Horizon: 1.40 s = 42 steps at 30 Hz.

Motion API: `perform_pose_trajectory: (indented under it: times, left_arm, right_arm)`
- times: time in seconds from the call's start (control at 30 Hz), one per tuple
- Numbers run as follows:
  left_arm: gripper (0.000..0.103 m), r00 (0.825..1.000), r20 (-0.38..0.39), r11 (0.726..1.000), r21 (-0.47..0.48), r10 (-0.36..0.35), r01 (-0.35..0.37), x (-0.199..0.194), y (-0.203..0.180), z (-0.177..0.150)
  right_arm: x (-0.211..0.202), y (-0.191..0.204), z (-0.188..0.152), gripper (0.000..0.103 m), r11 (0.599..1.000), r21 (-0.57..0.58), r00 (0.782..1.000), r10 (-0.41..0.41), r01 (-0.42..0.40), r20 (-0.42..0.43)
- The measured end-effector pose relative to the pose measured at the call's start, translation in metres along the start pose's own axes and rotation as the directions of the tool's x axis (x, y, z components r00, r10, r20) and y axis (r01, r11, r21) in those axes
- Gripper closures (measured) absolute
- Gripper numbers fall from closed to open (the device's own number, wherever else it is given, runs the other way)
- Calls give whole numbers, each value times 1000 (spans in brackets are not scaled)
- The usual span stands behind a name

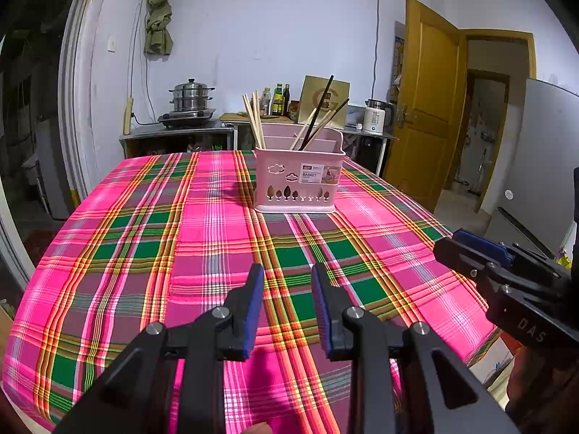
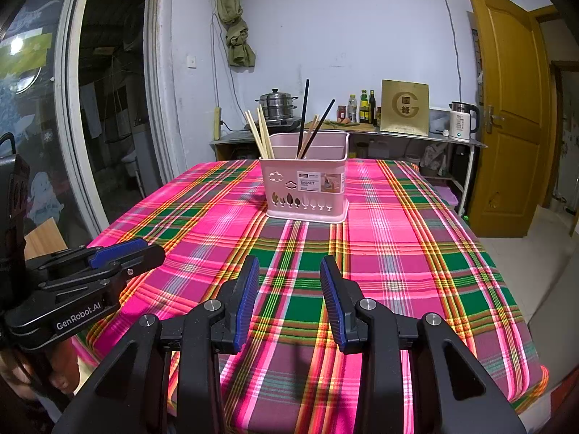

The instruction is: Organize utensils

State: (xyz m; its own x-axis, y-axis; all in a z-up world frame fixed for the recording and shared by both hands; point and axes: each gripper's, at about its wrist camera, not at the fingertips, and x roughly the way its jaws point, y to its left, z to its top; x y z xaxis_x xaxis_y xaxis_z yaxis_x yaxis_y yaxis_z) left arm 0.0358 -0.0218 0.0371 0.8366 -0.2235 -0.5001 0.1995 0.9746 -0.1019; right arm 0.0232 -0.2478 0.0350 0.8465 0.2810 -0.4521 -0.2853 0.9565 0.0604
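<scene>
The pale wooden and dark chopsticks [image 2: 307, 126] stand upright in the pink plastic basket [image 2: 307, 191] mid-tabletop [image 2: 398, 253], straight ahead, well apart from both grippers. Left gripper [image 1: 287, 303] and right gripper [image 2: 289, 300] hold their fingers wide, empty, about equally near.

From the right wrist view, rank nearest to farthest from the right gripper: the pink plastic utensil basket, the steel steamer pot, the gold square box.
From the right gripper:
1. Pink plastic utensil basket, straight ahead on the plaid tablecloth.
2 and 3. Steel steamer pot, back left, and gold square box, back right; both sit on the far counter, too close to call.
</scene>
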Motion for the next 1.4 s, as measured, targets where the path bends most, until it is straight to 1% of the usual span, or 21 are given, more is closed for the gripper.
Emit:
perform_pose_trajectory:
  times: [0.6, 1.2, 1.4]
  left_arm:
    - [75, 1000, -9, 1000, 2, -7, 7, 1, -1, -2]
    - [75, 1000, -10, 1000, 21, 15, -15, 1, -6, -5]
    - [75, 1000, -18, 1000, 20, 4, -3, 2, -8, -7]
  right_arm:
    - [0, 2, 0, 67, 1000, 1, 1000, 2, -2, -3]
    - [0, 2, -1, 67, 1000, 1, 1000, 3, -3, -5]
    - [0, 2, -1, 67, 1000, 0, 1000, 4, -4, -6]
